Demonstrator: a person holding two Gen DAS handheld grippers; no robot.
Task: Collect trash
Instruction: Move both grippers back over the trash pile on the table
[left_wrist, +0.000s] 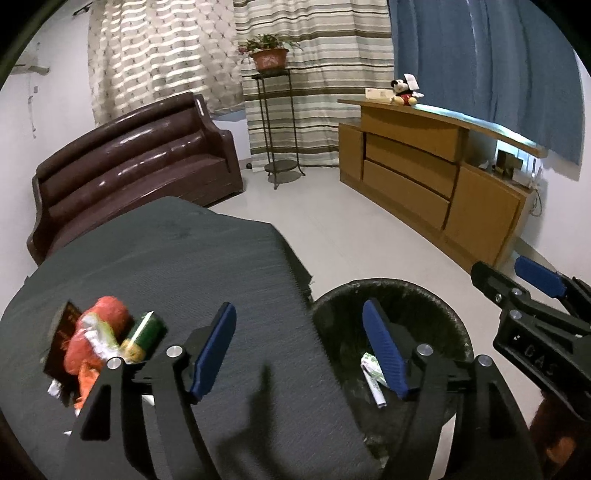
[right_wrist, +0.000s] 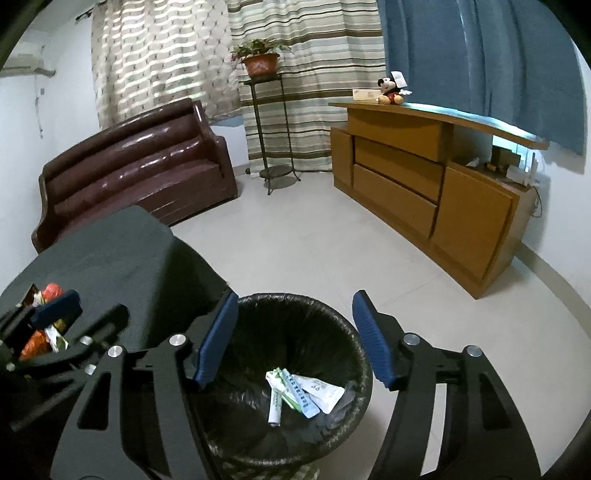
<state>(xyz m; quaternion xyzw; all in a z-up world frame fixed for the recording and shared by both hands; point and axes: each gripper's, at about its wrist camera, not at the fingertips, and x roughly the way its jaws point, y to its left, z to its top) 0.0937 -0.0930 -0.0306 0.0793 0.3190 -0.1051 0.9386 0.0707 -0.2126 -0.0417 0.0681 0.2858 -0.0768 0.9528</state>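
Inside bin (right_wrist: 332, 435): tubes (right_wrist: 301, 393)

Under the right gripper (right_wrist: 291, 336) the bin (right_wrist: 364, 363) mouth gapes unobstructed — to its left, the table (right_wrist: 110, 254) edge and left gripper (right_wrist: 55, 314) crowd the way.

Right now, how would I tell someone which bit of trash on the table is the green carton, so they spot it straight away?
Start at the dark cloth-covered table left of the black-lined bin; the litter pile sits at its near left corner. The green carton lies on the pile's right edge, against the red-orange bag. It is the only green, box-shaped piece there, with a white straw along its top.
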